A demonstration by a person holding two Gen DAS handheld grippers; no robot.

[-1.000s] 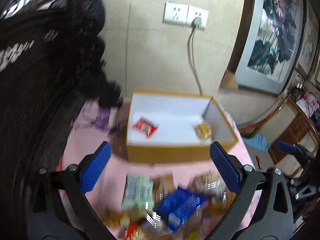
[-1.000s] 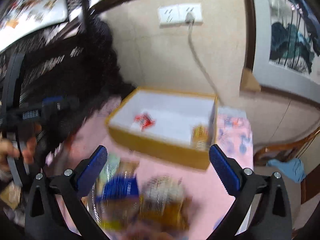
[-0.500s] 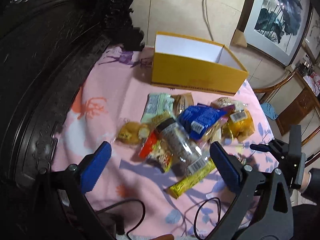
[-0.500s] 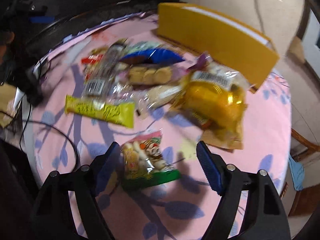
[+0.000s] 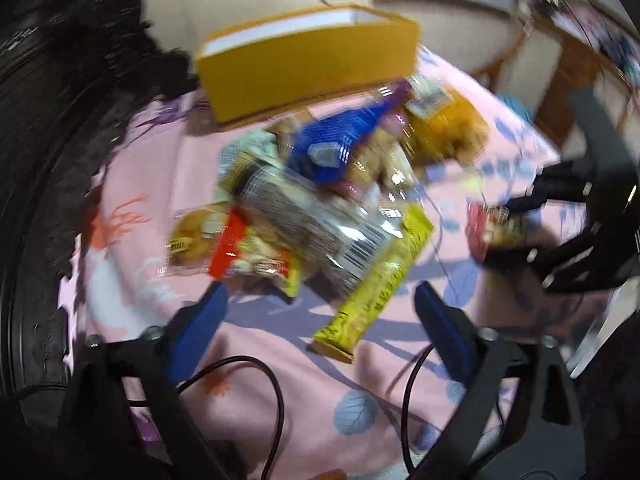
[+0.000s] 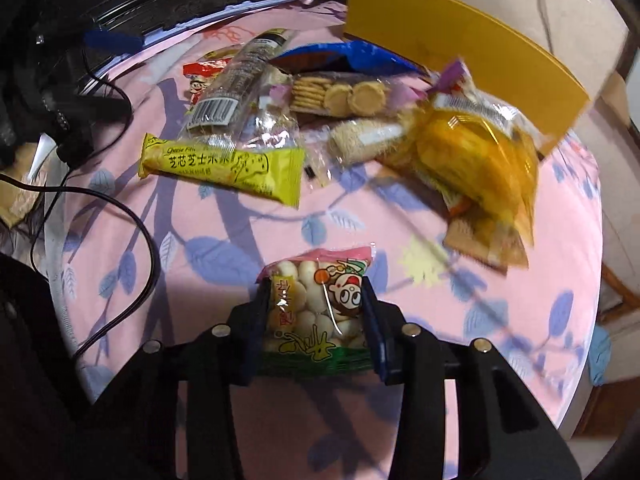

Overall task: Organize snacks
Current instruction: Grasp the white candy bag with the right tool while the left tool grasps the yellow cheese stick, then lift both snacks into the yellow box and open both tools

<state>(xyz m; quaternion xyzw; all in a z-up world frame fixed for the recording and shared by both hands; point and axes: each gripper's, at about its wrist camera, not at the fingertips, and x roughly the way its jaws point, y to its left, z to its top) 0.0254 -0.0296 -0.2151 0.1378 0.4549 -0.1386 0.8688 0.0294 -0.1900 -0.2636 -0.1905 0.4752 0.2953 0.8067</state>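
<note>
Fingers of our right hand-held gripper (image 6: 316,316) are clenched on a small bag of white puff snacks (image 6: 314,312) with a cartoon face, one blue pad pressed to each side of it, low over the pink leaf-print cloth (image 6: 224,256) that covers the worktop. Our left hand-held gripper (image 5: 320,320) hangs released, its blue pads wide apart with nothing between them, just short of the end of a long yellow snack bar (image 5: 380,276). Beyond that bar we see the rest of the snacks in a loose heap: a clear sleeve with a barcode (image 6: 236,92) lying partly over a red-and-white pack (image 6: 200,76), a tray of round biscuits (image 6: 340,94) under a blue bag (image 6: 344,60), and a big bag of yellow cakes (image 6: 476,156) to the right. Behind the heap stands the yellow box (image 6: 452,64) with a white inside, its long wall facing us, near the far edge of the worktop. Black cables (image 6: 100,196) loop across the cloth on the left side.
</note>
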